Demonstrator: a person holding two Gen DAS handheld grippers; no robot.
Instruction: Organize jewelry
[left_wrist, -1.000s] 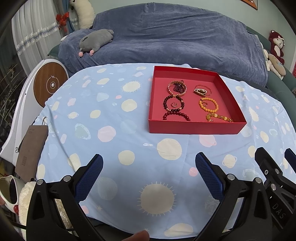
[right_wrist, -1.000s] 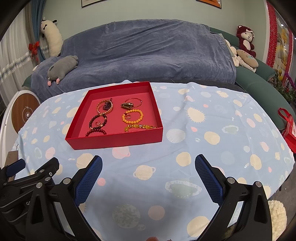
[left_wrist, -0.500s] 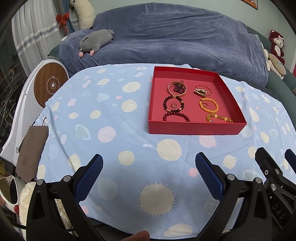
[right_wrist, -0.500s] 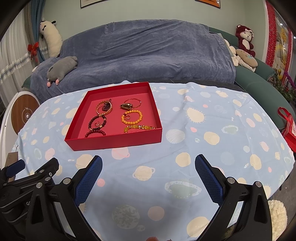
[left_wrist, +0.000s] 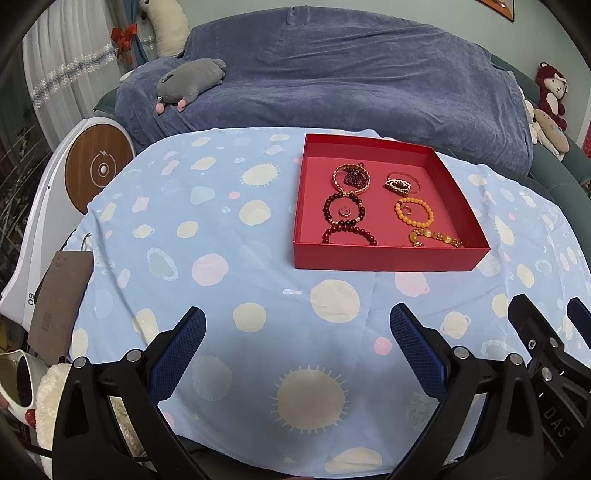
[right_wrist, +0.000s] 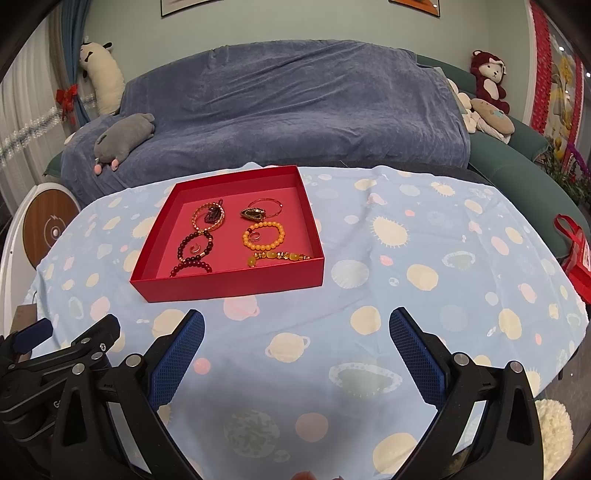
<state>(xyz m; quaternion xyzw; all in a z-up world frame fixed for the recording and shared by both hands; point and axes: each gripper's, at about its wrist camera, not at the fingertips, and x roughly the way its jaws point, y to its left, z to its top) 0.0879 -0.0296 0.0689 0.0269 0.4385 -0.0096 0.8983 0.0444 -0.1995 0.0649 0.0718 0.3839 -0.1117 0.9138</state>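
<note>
A shallow red box (left_wrist: 384, 258) (right_wrist: 229, 284) sits on the blue planet-print tablecloth. Inside lie several bracelets: a gold chain ring around dark purple beads (left_wrist: 351, 177) (right_wrist: 208, 216), dark red bead bracelets (left_wrist: 343, 212) (right_wrist: 195, 245), an orange bead bracelet (left_wrist: 413, 216) (right_wrist: 264, 234), a yellow stone bracelet (left_wrist: 434, 236) (right_wrist: 280, 255) and a thin bangle with a dark charm (left_wrist: 400, 183) (right_wrist: 260, 211). My left gripper (left_wrist: 297, 328) is open near the table's front edge, well short of the box. My right gripper (right_wrist: 295, 330) is open too, nothing between its fingers.
A sofa under a blue-grey cover (right_wrist: 288, 107) stands behind the table, with a grey plush toy (left_wrist: 190, 79) on it. A white device with a round wooden face (left_wrist: 98, 168) stands left of the table. A red bag (right_wrist: 576, 254) hangs at the right.
</note>
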